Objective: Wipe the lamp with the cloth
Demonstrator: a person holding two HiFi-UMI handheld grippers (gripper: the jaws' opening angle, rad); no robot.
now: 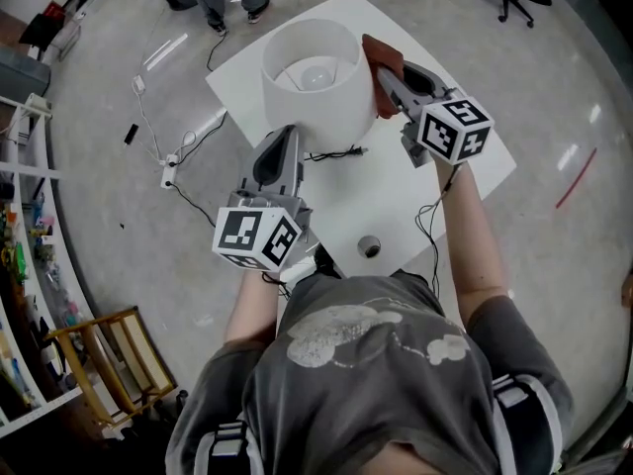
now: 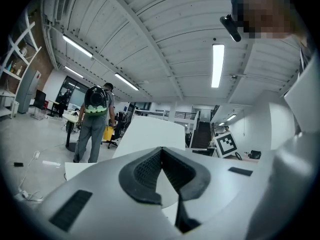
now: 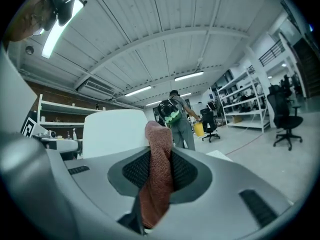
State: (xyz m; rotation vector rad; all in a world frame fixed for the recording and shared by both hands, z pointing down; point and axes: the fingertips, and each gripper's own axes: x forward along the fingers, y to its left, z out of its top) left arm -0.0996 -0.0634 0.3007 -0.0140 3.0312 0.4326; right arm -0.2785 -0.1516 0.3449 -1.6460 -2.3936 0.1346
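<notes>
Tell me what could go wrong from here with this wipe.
1. The left gripper is shut and holds nothing, so the lamp looks unbraced; a push from the cloth in the right gripper might slide or tip it.
2. The black cord lies loose on the table beside the left gripper and could snag.
</notes>
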